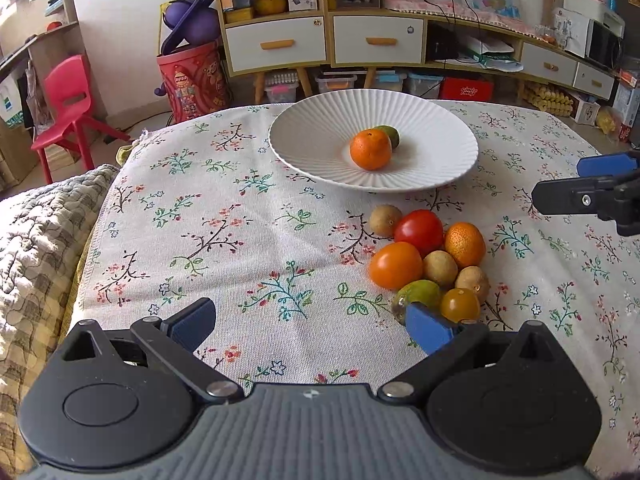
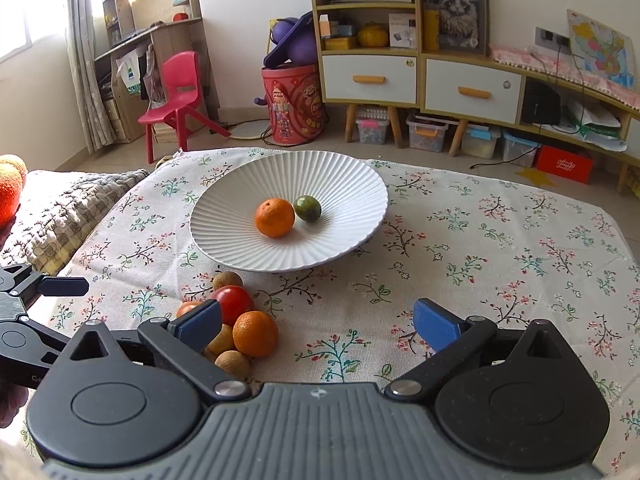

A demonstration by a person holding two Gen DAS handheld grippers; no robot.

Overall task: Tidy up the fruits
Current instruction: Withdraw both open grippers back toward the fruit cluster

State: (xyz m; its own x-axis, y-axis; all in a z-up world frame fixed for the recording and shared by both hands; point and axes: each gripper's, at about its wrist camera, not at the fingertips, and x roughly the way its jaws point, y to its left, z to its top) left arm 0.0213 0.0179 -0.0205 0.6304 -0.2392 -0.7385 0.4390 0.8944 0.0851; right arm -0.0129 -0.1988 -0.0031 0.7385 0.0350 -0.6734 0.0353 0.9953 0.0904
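Floral-cloth desk (image 1: 224, 216), ribbed white plate (image 2: 240, 248) holding a round tangerine (image 2: 274, 217) and green citrus (image 2: 307, 208), glossy fruit pile (image 1: 430, 262) beside it, left tool (image 1: 310, 326) and right tool (image 2: 318, 326) both spread wide, gripping nothing.

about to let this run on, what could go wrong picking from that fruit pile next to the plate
1. The pile is tightly packed; closing the open left hand-held gripper on one fruit may nudge round neighbours into rolling across the tablecloth.
2. The red tomato looks soft and could bruise.
3. The orange and green fruit sit loose in the white plate; a dropped fruit could knock them.
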